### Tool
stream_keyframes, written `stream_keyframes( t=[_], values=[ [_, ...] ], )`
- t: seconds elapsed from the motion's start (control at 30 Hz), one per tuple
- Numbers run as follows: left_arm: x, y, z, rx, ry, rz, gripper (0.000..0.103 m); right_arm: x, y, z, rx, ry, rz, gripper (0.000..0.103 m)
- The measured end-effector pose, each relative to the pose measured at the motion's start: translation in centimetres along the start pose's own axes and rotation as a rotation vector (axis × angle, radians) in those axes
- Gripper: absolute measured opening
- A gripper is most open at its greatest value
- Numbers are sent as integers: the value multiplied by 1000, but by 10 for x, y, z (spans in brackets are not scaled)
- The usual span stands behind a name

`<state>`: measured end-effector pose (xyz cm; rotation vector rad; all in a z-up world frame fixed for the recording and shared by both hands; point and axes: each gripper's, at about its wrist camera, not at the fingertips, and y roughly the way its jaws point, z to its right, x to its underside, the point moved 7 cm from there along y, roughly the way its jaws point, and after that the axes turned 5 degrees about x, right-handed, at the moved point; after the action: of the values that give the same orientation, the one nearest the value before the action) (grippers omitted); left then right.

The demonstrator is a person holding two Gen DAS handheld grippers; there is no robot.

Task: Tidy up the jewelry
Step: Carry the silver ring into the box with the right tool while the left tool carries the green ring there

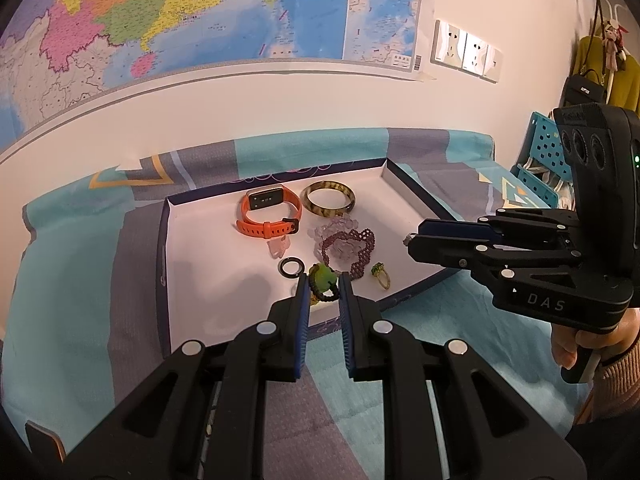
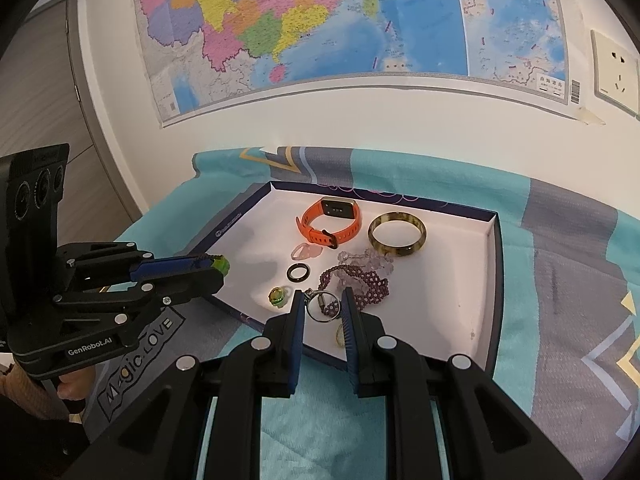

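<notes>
A shallow white box lid lies on the patterned cloth and holds the jewelry: an orange watch, an amber bangle, purple bead bracelets, a black ring, a gold green-stone ring. My left gripper is shut on a green bead on a dark cord, just above the lid's near edge. My right gripper is shut on a metal key ring over the lid's near right part.
A map and wall sockets are on the wall behind. A blue perforated basket stands at the far right, with bags hanging above it. The cloth covers the surface around the lid.
</notes>
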<state>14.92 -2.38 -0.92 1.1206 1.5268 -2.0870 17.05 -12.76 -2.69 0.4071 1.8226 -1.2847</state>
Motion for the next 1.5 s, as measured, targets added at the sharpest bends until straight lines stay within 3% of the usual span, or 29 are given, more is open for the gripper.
stream_keyframes(
  t=[1.5],
  values=[
    [-14, 34, -15, -29, -20, -25, 15, -17, 29, 10, 3, 15, -27, 17]
  ],
)
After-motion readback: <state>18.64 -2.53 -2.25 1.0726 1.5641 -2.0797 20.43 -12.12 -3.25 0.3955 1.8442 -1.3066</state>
